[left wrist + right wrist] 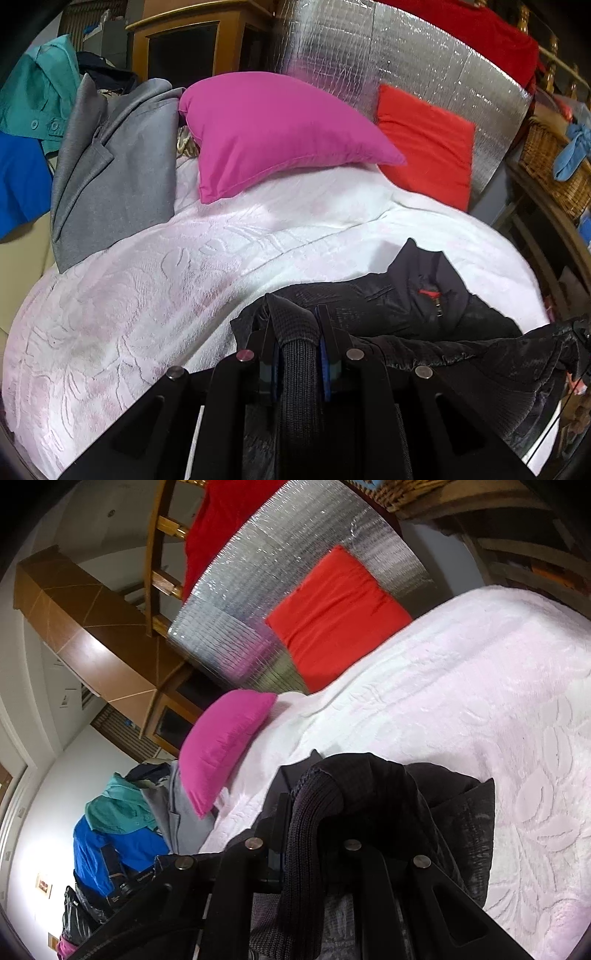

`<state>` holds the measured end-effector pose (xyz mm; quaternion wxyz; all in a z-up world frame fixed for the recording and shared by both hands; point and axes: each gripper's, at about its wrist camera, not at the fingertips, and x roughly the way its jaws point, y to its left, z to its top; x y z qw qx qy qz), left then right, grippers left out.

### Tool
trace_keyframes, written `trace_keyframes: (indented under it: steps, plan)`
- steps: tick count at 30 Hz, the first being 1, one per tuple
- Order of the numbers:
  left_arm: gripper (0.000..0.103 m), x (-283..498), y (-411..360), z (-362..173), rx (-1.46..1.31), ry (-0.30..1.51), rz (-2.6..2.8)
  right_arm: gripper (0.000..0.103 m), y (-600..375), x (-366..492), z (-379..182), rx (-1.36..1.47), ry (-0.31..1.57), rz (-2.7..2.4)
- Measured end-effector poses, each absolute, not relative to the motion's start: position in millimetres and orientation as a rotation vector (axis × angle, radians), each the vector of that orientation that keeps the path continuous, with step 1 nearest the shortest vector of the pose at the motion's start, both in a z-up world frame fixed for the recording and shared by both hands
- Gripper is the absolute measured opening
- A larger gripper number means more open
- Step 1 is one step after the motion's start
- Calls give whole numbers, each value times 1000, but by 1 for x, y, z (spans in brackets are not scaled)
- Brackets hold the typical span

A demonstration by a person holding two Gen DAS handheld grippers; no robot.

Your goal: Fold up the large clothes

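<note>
Black quilted jacket (424,306), ribbed hem lifted, on white bedspread (184,266)

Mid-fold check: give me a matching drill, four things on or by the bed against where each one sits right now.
Things:
1. black jacket
2. pink pillow
3. red cushion
4. grey coat

Places:
A. leaning on the silver foil panel
B. hanging over the bed's edge, beside the teal garment
C. ribbed cuffs pinched in both grippers
D. lying on the white bedspread, between coat and cushion

Pairs: 1-C, 2-D, 3-A, 4-B
</note>
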<state>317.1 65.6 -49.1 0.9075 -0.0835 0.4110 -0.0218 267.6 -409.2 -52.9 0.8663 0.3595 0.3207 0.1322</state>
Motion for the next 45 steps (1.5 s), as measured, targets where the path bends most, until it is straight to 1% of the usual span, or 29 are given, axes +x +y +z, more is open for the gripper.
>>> trace_keyframes:
  steps: [4, 15, 26, 35, 45]
  plan:
    - [18, 321, 59, -54, -144, 850, -26, 12, -409, 276, -59, 747, 692, 262]
    - [18, 328, 60, -50, -129, 834, -28, 12, -406, 288, -43, 713, 677, 268]
    - [18, 340, 60, -66, -128, 863, -26, 12, -408, 302, -65, 715, 722, 238]
    - [18, 352, 61, -57, -132, 864, -41, 12, -405, 317, -46, 683, 718, 238]
    - [18, 395, 59, -94, -123, 994, -29, 12, -419, 365, -100, 745, 862, 167]
